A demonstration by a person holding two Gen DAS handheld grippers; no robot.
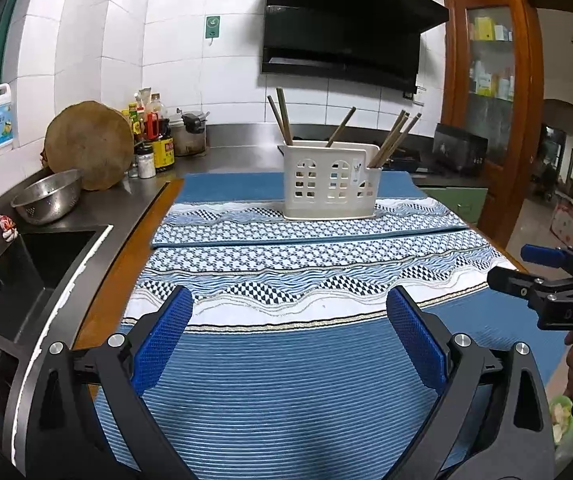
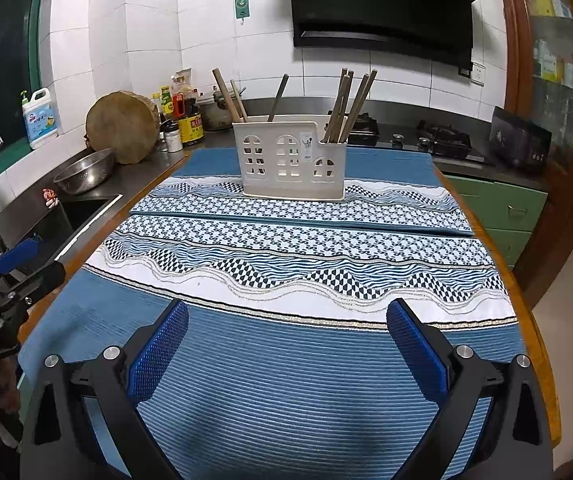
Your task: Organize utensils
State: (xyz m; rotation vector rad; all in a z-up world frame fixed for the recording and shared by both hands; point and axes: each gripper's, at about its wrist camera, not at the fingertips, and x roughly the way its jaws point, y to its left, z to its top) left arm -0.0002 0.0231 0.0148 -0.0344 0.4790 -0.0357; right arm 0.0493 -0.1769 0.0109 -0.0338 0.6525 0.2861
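Matt white plastic caddy (image 2: 292,162), wooden chopsticks (image 2: 348,106), ribbed woven cloth (image 2: 286,380)

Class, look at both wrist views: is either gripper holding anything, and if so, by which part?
Nothing is held. The left gripper and right gripper are both open over the placemat; the chopsticks stand in the holder.

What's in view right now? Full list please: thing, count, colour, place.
utensil holder: one, white, far end of the mats
chopsticks: about eight, brown, standing in the holder
placemats: two, blue patterned, covering the table
colander: one, steel, counter by the sink
chopping block: one, round, wooden, leaning on the wall
condiment bottles: a cluster, mixed colours, counter corner
detergent jug: one, white, windowsill
left gripper: open, empty, over the near mat
right gripper: open, empty, over the near mat
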